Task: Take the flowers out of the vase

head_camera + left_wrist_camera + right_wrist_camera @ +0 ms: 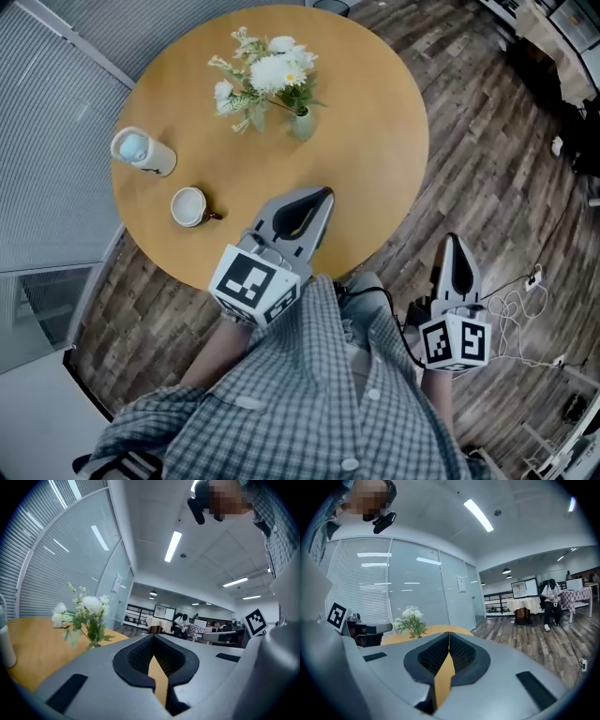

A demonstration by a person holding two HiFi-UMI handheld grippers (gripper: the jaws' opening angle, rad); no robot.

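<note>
Round wooden table [375, 122] on a plank floor [487, 169]. Left gripper [322, 193] hangs over the table's near edge, fingers [136, 660] clenched together, nothing between them. Right gripper [454, 238] is off the table, over the floor past its near-right edge, fingers [461, 656] clenched too, empty. White flowers [272, 73] stand in a small pale green vase [301, 123] toward the far edge, well apart from both grippers. Capped bottle [141, 150] lies near the left edge. White mug [188, 206] sits at the near-left edge.
</note>
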